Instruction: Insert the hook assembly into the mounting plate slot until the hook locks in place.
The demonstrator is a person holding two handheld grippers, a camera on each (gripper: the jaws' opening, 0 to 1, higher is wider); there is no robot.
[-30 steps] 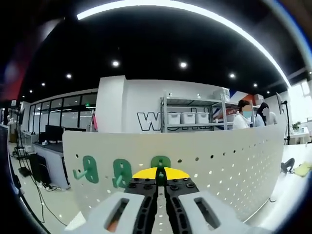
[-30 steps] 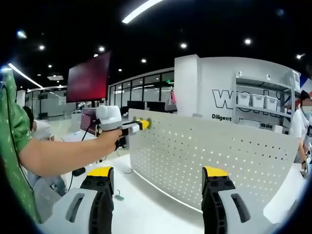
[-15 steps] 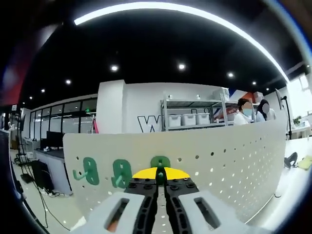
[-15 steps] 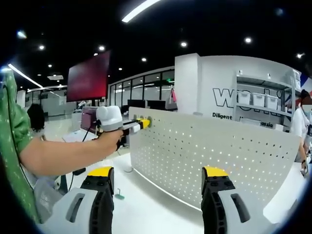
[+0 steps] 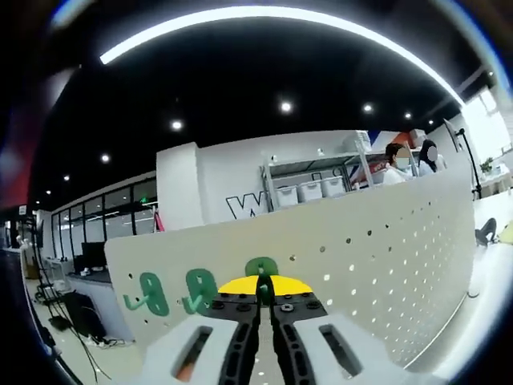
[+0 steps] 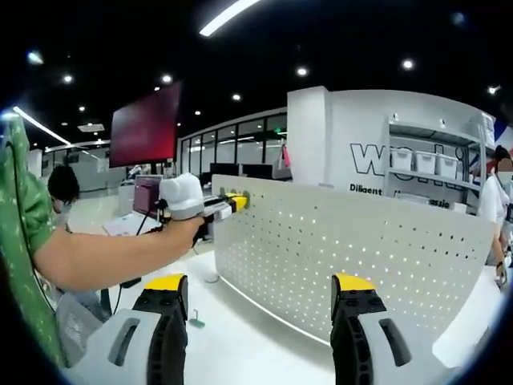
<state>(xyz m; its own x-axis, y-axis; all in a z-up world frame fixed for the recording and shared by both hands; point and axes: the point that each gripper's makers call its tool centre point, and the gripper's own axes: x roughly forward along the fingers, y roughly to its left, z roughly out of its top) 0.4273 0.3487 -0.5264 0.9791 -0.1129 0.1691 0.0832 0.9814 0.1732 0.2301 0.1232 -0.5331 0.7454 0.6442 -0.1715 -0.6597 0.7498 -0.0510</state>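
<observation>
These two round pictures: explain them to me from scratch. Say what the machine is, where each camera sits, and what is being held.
There is no robot. A person holds a two-jaw gripper in each hand, and a fisheye camera rides on each one.

The left gripper view looks along the left gripper. Its jaws are shut on a green hook, pressed against the white perforated mounting plate. Two more green hooks already hang there.

The right gripper view looks along the right gripper, open and empty. It sees the plate from the other side, and the person's hand holding the left gripper at the plate's top corner.
</observation>
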